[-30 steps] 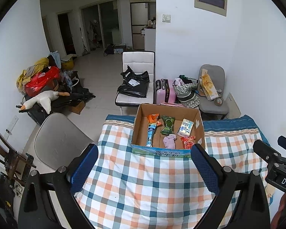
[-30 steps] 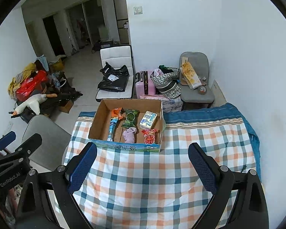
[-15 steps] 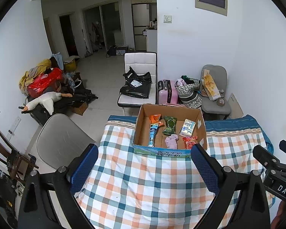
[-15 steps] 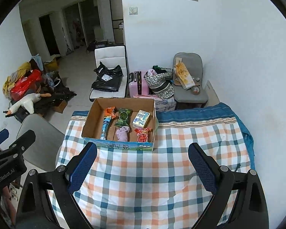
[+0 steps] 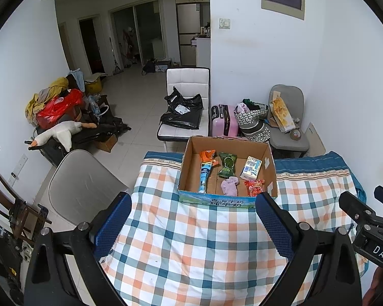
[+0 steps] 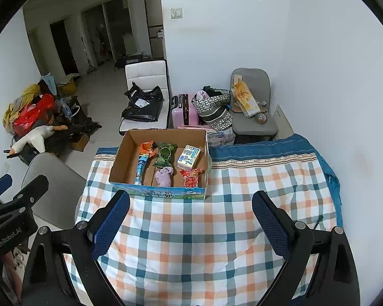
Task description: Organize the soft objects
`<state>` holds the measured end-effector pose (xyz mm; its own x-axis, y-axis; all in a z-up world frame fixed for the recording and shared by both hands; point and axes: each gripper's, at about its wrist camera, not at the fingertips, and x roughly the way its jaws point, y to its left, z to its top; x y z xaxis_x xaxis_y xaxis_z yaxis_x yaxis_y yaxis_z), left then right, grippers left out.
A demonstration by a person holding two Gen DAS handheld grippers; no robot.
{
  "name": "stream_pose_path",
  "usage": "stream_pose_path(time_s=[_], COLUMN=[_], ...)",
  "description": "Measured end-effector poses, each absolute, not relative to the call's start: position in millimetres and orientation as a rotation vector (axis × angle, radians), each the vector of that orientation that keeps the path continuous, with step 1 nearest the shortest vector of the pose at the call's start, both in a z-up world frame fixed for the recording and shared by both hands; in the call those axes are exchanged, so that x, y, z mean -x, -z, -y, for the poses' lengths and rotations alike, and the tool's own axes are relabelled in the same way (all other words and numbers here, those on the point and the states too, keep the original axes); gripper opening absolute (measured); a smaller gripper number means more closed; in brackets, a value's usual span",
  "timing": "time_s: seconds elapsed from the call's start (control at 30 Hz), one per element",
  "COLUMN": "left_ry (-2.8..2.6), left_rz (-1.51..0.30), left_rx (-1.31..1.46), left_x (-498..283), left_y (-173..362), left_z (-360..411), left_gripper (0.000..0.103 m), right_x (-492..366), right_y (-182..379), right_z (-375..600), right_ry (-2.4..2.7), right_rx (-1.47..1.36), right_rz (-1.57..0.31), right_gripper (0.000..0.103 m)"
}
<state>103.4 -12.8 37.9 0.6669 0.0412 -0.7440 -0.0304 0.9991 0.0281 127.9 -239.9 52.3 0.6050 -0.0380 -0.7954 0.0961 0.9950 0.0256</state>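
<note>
While both gape empty, left tongs (image 5: 192, 219) and right tongs (image 6: 190, 216) hover above the table (image 6: 191, 242).

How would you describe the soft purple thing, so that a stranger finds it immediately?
Find the open cardboard box on the checked cloth. The purple cloth bundle lies at its near edge, between a blue tube and a red packet. It alone is crumpled fabric without printing.
</note>
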Motion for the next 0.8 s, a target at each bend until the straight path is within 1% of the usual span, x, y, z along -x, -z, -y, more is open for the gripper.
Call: stream_pose_path(time_s=[0.8], left_ry=[-0.021], left_rz=[-0.845], left_rx=[-0.011], left_x=[-93.1], left_y=[-30.3], left_z=[13.1], left_gripper=[0.099], right_x=[-115.1], right_y=[-51.5], right_z=[236.8], right_ry=[0.122], right_rx=[-0.081], right_rz=[-0.904], right_gripper=[0.098])
